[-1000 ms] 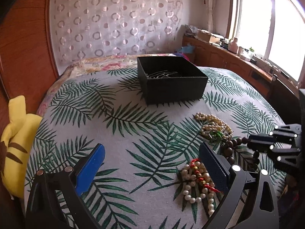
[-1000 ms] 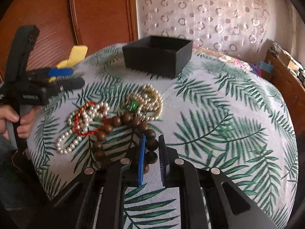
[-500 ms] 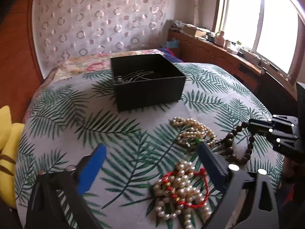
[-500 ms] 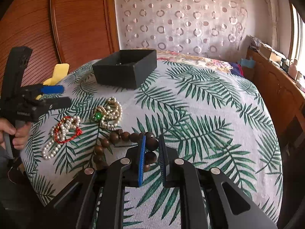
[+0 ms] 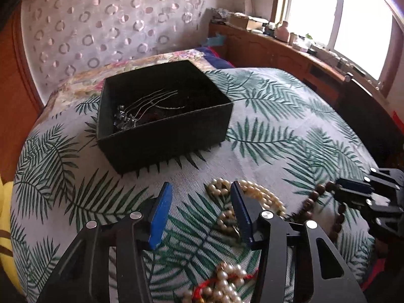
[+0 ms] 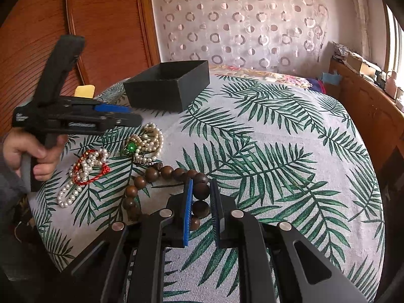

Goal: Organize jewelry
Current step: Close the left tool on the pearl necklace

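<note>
Compared with half a second ago, the left gripper (image 5: 200, 210) is sitting much nearer the black box (image 5: 161, 136) and its jaws are standing narrower than before, with nothing between the blue pads; it is hovering over the near end of the cream pearl necklace (image 5: 255, 197), whose green bead shows in the right wrist view (image 6: 130, 147). The right gripper (image 6: 200, 210) is gripping the brown wooden bead bracelet (image 6: 156, 174), its jaws drawn close on one of the large beads, and the strand is now lying further along the cloth than a second ago, trailing left toward the pearls. The pearl-and-red-cord bracelet (image 6: 87, 166) is lying toward the near left edge of the bed (image 6: 277, 131), just beside the cream necklace and close to the hand (image 6: 30, 151) holding the left tool. The black box is resting near the far left part of the leaf-print cover, well apart from the jewelry pile, and it is already holding a silver hair comb (image 5: 136, 113) against its near left wall. The whole right half of the cover is lying open for moving, out to the wooden cabinet (image 6: 366, 101) along the right edge; a yellow plush (image 6: 84, 91) is peeking over the far left edge behind the left tool.
</note>
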